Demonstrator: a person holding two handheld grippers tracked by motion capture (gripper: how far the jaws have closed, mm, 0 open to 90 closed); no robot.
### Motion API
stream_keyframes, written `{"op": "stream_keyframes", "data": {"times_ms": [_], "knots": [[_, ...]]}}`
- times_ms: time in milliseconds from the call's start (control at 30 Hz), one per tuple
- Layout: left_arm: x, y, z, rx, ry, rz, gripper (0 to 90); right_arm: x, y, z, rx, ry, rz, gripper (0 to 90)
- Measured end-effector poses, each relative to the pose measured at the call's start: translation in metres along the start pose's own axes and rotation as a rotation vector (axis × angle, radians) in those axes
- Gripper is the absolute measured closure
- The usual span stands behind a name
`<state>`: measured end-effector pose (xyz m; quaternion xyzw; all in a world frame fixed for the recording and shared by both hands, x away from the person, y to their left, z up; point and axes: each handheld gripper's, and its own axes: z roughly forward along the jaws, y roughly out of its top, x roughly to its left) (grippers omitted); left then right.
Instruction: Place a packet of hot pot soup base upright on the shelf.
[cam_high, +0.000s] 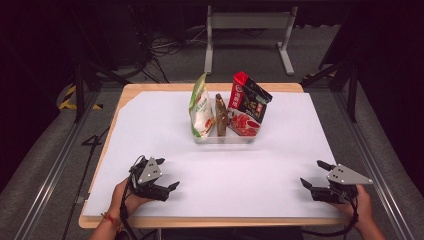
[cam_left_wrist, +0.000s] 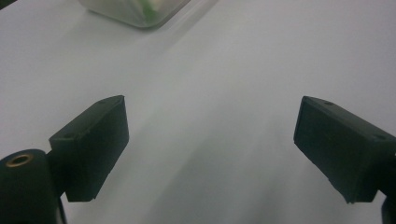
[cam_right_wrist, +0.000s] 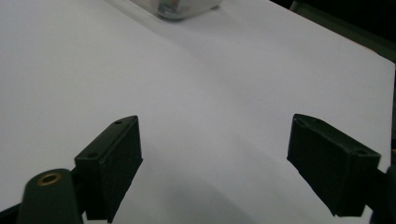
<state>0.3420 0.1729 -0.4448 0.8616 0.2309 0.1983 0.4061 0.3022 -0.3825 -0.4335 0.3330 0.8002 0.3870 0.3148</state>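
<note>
The left gripper (cam_high: 166, 174) is resting at the lower left of the high view and the right gripper (cam_high: 315, 175) at the lower right — both with jaws spread wide, pinching nothing. The clear tray (cam_high: 225, 138) is sitting at the bench's (cam_high: 150, 125) upper centre, well apart from both, holding a green-white bag (cam_high: 201, 107), a brown packet (cam_high: 221, 114) and a red-black box (cam_high: 247, 105) — all upright.

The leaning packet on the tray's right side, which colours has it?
Red and black, best in the high view.

We see a clear tray (cam_high: 226, 139) holding three upright packets, far ahead of both claws, between them.
</note>
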Motion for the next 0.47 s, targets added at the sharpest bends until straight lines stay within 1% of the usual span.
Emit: {"op": "stream_keyframes", "data": {"times_ms": [167,333,467], "knots": [[0.0004,-0.0002,-0.0002,0.0,0.0,-0.004,10.9,-0.0006,-0.0002,0.001,0.008,-0.004,0.003,17.8],[-0.0002,0.0001,-0.0005,0.001,0.002,0.003,11.0,-0.0003,-0.0003,0.0012,0.013,-0.007,0.0,17.7],[0.0023,0.0002,0.0004,-0.003,0.002,-0.006,10.9,-0.001,-0.0001,0.0014,0.012,-0.008,0.008,17.7]]}}
